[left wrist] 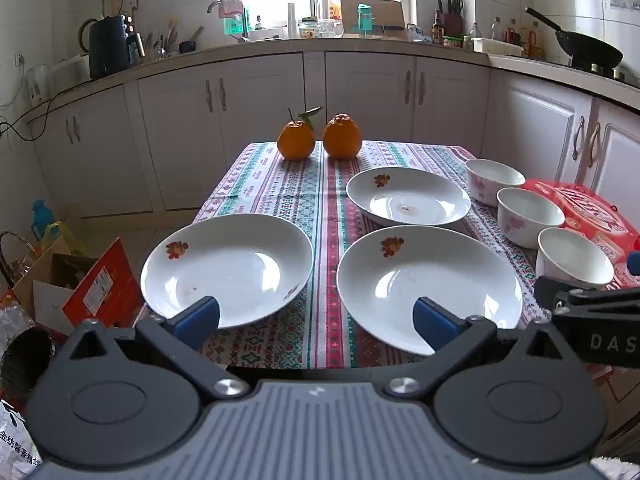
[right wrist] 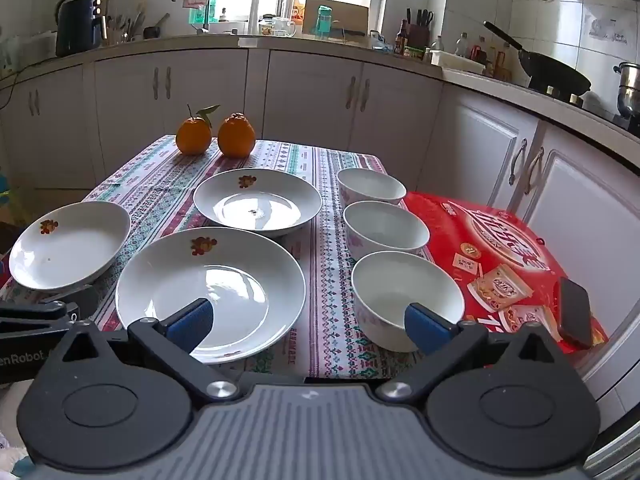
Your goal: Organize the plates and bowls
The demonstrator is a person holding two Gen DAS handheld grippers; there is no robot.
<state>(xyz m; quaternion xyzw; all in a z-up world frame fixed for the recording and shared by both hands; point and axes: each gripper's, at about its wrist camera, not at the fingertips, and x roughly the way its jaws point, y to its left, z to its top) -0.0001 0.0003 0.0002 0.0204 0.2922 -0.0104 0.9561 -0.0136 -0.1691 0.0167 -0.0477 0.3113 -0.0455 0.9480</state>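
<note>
Three white plates with a small flower print lie on the patterned tablecloth: a left plate (left wrist: 228,268) (right wrist: 68,244), a near plate (left wrist: 428,284) (right wrist: 212,288) and a far plate (left wrist: 408,196) (right wrist: 258,202). Three white bowls stand in a row at the right: far bowl (left wrist: 494,180) (right wrist: 370,188), middle bowl (left wrist: 528,216) (right wrist: 386,228), near bowl (left wrist: 574,256) (right wrist: 404,296). My left gripper (left wrist: 318,320) is open and empty at the table's front edge, between the left and near plates. My right gripper (right wrist: 308,320) is open and empty, between the near plate and the near bowl.
Two oranges (left wrist: 296,140) (right wrist: 236,134) sit at the table's far edge. A red box (right wrist: 500,256) with a dark phone (right wrist: 574,318) on it lies right of the bowls. White kitchen cabinets (right wrist: 312,96) stand behind. Boxes and bags (left wrist: 60,292) lie on the floor at left.
</note>
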